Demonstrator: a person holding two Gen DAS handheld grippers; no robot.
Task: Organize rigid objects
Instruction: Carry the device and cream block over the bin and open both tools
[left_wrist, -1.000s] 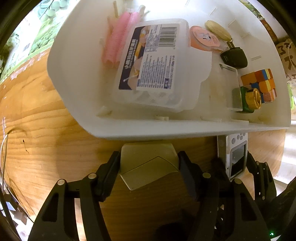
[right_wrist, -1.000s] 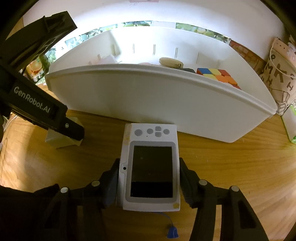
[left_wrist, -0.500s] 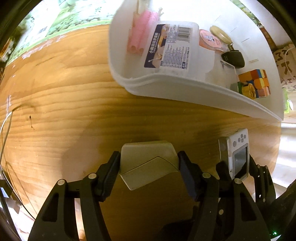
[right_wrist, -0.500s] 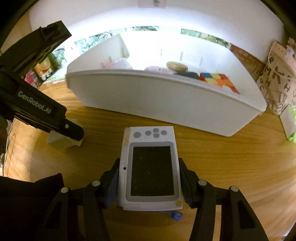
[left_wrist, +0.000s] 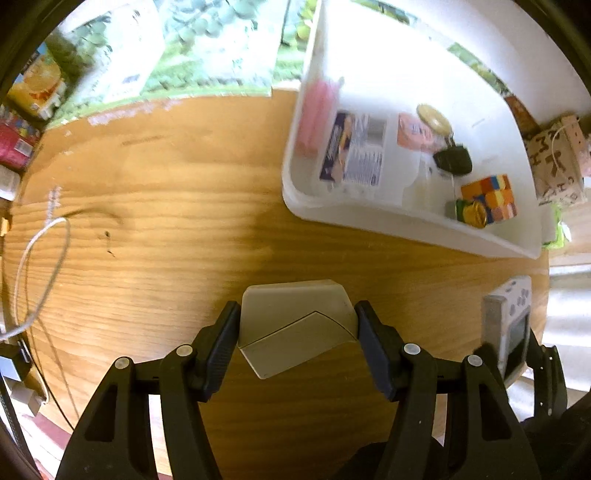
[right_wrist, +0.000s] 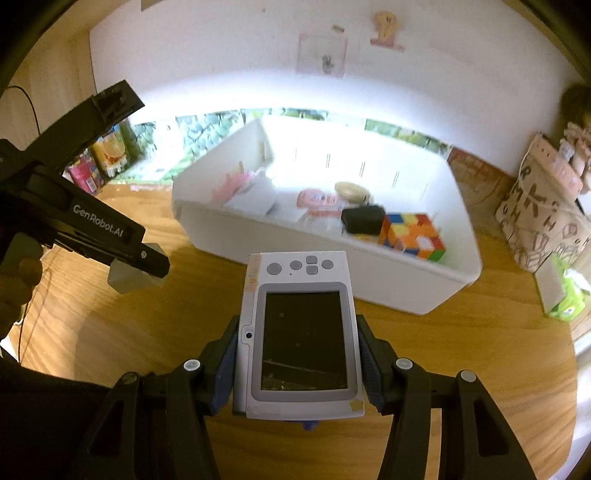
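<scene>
a pale grey faceted box (left_wrist: 295, 325) is clamped between the pads of the left gripper (left_wrist: 297, 341), one black pad pressed on each of its side faces, and it is held clear above the wooden table (left_wrist: 155, 229). its angled flap seam is turned toward the camera. beyond the left fingertips and off to their right side, a white bin (left_wrist: 406, 221) is seen on the table, well apart from the held box. inside the bin a pink brush (left_wrist: 314, 114), a clear labelled case (left_wrist: 354, 151), a round pink piece (left_wrist: 417, 133), a black key fob (left_wrist: 452, 158), a colour cube (left_wrist: 491, 197) and a green bottle with a gold cap (left_wrist: 471, 212) are laid; the bottle is touching the cube on its near side.

a white handheld game device (right_wrist: 299, 339) is gripped by the right gripper (right_wrist: 297, 365), its long sides squeezed between the two pads, screen up and buttons pointing away from the fingers. it is also carried above the table. straight ahead of the right fingertips the same bin (right_wrist: 369, 280) is seen, its near wall just past the device's button end in this view. the left gripper, with the grey box, is seen to the left of the right fingers. a white cable (left_wrist: 44, 266) is lying on the table far to the left of the left fingers.
</scene>
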